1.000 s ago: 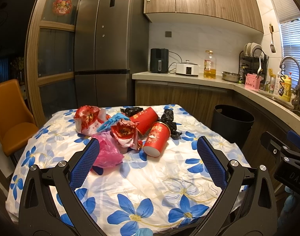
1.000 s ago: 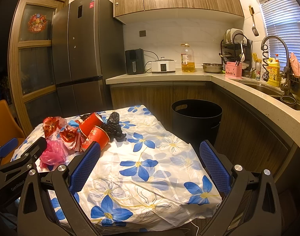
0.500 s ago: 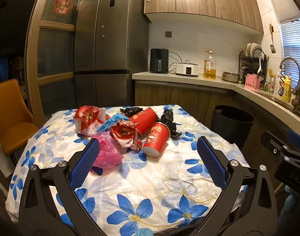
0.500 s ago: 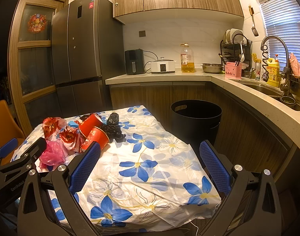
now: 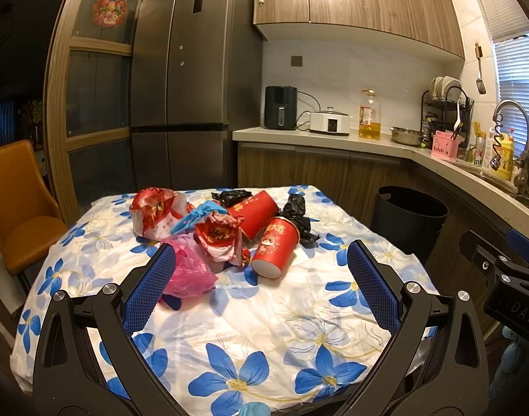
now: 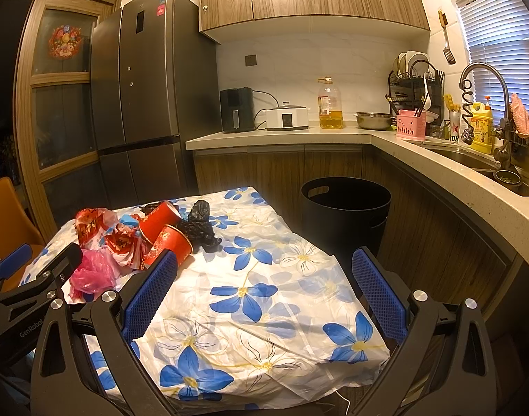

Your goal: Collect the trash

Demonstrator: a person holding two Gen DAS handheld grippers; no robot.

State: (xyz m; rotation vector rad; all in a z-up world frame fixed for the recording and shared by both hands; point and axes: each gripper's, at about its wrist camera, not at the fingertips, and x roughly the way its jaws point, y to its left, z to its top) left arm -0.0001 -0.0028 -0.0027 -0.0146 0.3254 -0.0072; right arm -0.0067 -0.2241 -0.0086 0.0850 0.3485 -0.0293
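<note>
— Two grippers, both spread wide with nothing between the pads. From the left wrist camera, the left gripper (image 5: 261,274) hangs over the near half of the flowered tablecloth (image 5: 264,326), and the trash sits in a heap at about twelve o'clock from it.

— What's in the heap?

— A pink plastic bag (image 5: 188,270) nearest, at eleven o'clock, just beside the left pad. Behind it a crumpled red wrapper (image 5: 219,239), a red-and-white bag (image 5: 157,208), two red paper cups lying on their sides (image 5: 274,246), and a black bag (image 5: 299,218) touching them at the far side.

— How would you start?

— I'd judge the pink bag the easiest first grab: come in low, pinch a bunched fold, lift clear so it doesn't drag the wrapper. The cups could roll if nudged.

— And the right wrist view?

— The right gripper (image 6: 264,287) is released too, over the table's right part, with the heap off at ten o'clock. The black bin (image 6: 345,208) stands on the floor at one o'clock, beyond the table edge and in front of the wood cabinets (image 6: 281,170), mouth open. The left tool's arm (image 6: 32,287) crosses at nine o'clock, so the two could clash reaching for the same piece. An orange chair (image 5: 18,208) stands at the table's left.
</note>
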